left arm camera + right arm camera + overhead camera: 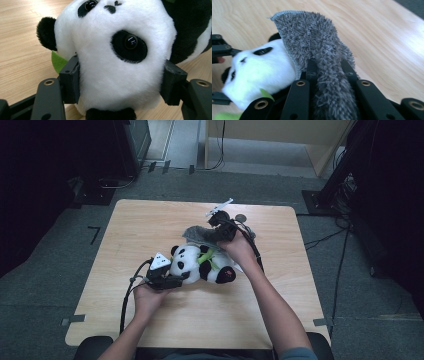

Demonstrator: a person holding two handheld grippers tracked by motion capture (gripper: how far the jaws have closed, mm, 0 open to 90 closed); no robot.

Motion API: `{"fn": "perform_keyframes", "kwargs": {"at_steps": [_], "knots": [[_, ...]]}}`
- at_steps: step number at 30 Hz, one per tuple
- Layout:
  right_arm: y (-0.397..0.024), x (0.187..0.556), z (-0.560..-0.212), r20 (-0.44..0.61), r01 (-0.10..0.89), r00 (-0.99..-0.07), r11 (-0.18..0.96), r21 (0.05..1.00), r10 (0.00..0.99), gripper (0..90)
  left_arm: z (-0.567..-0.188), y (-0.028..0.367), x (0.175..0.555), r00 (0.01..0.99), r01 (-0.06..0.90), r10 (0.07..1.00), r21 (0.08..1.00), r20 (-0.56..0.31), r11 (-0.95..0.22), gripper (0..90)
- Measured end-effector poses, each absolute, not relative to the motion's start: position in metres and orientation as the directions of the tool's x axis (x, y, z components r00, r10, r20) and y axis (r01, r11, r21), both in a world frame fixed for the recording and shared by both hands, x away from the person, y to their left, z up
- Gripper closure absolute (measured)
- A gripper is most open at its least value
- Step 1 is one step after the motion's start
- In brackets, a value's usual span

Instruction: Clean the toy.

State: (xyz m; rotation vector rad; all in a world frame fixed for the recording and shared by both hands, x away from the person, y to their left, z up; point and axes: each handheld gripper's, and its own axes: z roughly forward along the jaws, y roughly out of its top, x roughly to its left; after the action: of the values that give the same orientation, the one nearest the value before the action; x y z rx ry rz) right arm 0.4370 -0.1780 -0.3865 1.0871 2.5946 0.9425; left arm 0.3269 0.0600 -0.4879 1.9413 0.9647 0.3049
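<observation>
Panda and cloth held at mid-table (150,225).
My left hand-held gripper (172,279) clamps the plush panda's (200,265) head; my right hand-held gripper (220,227), farther off, pinches the grey cloth (200,236).

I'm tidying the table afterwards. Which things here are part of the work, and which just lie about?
In use:
- plush panda, its head clamped in the left tool
- grey fuzzy cloth, pinched in the right tool beside the panda's head

Lying about:
- small round grey thing on the table behind the right hand; too small to tell what it is
</observation>
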Motion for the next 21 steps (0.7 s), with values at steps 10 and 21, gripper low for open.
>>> {"fn": "perform_keyframes", "kwargs": {"at_steps": [10,21], "knots": [[-0.215,0.438,-0.383,0.062,0.613,-0.670,0.504,0.609,0.740,75.2,-0.488,0.060,0.327,0.662,0.505,0.731,0.821,-0.168,-0.268,31.5],[-0.212,0.433,-0.366,0.105,0.597,-0.677,0.461,0.657,0.728,75.6,-0.488,0.059,0.326,0.673,0.485,0.725,0.827,-0.145,-0.284,22.0]]}}
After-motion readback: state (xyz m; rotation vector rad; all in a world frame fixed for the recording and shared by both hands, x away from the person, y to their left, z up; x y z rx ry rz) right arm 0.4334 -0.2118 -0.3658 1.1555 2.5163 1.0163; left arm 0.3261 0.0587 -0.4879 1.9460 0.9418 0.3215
